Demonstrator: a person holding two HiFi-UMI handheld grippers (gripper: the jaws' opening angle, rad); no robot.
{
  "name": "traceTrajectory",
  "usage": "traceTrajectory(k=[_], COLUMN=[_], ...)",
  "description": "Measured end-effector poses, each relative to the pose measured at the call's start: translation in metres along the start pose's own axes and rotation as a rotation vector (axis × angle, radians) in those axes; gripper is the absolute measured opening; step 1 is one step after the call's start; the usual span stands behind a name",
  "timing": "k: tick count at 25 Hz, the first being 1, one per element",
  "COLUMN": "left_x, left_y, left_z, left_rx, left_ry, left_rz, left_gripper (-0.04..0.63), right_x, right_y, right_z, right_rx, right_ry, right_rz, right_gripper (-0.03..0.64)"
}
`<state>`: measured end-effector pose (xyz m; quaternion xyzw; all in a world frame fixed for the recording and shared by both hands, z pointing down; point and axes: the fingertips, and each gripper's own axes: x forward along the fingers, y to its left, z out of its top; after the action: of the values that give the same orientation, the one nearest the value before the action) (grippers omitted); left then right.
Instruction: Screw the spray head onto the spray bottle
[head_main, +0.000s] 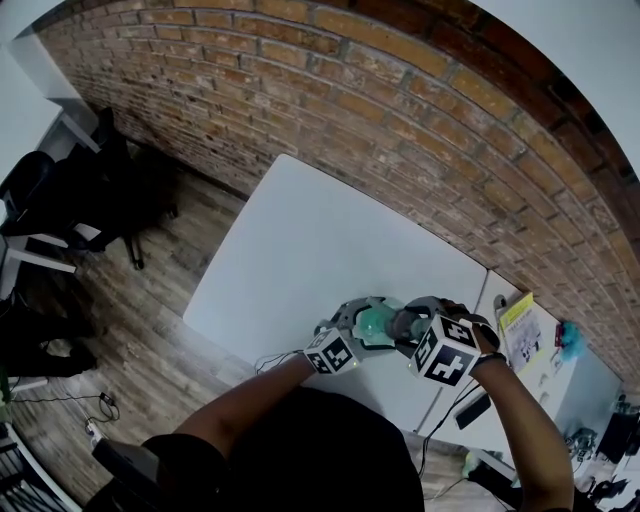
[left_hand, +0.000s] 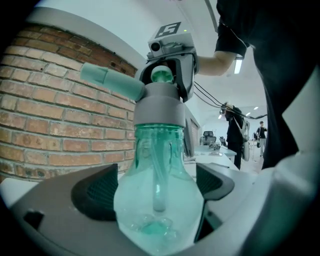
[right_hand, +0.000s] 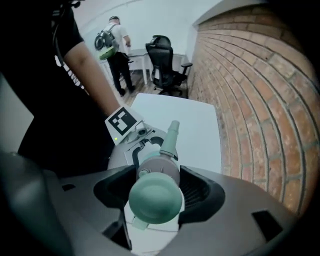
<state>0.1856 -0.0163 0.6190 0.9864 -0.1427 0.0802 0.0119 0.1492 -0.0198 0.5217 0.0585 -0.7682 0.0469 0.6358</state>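
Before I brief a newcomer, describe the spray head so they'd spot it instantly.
Above the white table by the brick wall, the left claw holds a clear green bottle. The spray head tops it: opaque grey collar, mint nozzle jutting sideways.

Teal spray bottle; grey-mint spray head; red brick wall.

Black short-sleeved shirt fills the lower frame, and there's the sleeve, plain and dark. Left gripper: pale grey moulded shell, curved jaws, each set with a black ribbed pad. Its left cube wears black-and-white square markers on white faces. Right gripper, same grey build, same dark ribbed lining, and the right cube is marked alike. A small green light glows beside the left gripper's marker. Thin black cables trail from the right gripper towards the shirt.
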Motion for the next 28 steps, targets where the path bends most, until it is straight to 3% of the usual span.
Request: traceTrajectory(k=[3, 6, 11, 18, 20, 24, 26, 28], left_x=[0.0, 0.0, 0.0, 0.0, 0.001, 0.003, 0.003, 0.002], left_y=[0.0, -0.001, -0.001, -0.001, -0.001, -0.001, -0.001, -0.001], left_z=[0.0, 0.0, 0.0, -0.001, -0.001, 0.0, 0.0, 0.0], left_rx=[-0.003, -0.001, 0.005, 0.006, 0.005, 0.003, 0.004, 0.003], left_ry=[0.0, 0.002, 0.006, 0.002, 0.004, 0.005, 0.002, 0.001], left_rz=[0.001, 0.0, -0.007, -0.003, -0.002, -0.002, 0.0, 0.002], left_gripper=[0.48, 0.48, 0.48, 0.48, 0.48, 0.48, 0.48, 0.48], right_x=[-0.001, -0.001, -0.005, -0.022, -0.016, -0.003, -0.002, 0.0], right_y=[-0.003, -0.003, 0.0, 0.007, 0.01, 0.005, 0.005, 0.006], right_z=[0.0, 0.0, 0.0, 0.006, 0.001, -0.009, -0.008, -0.007], right_rx=[0.122, 0.156, 0.087, -0.13, -0.211, -0.38, -0.366, -0.265], right_ry=[-0.031, -0.044, -0.042, -0.003, 0.038, 0.146, 0.158, 0.137], right_rz=[-0.013, -0.03, -0.025, 0.012, 0.025, -0.034, -0.031, -0.004], right_gripper=[0.267, 0.267, 0.267, 0.267, 0.267, 0.265, 0.265, 0.265])
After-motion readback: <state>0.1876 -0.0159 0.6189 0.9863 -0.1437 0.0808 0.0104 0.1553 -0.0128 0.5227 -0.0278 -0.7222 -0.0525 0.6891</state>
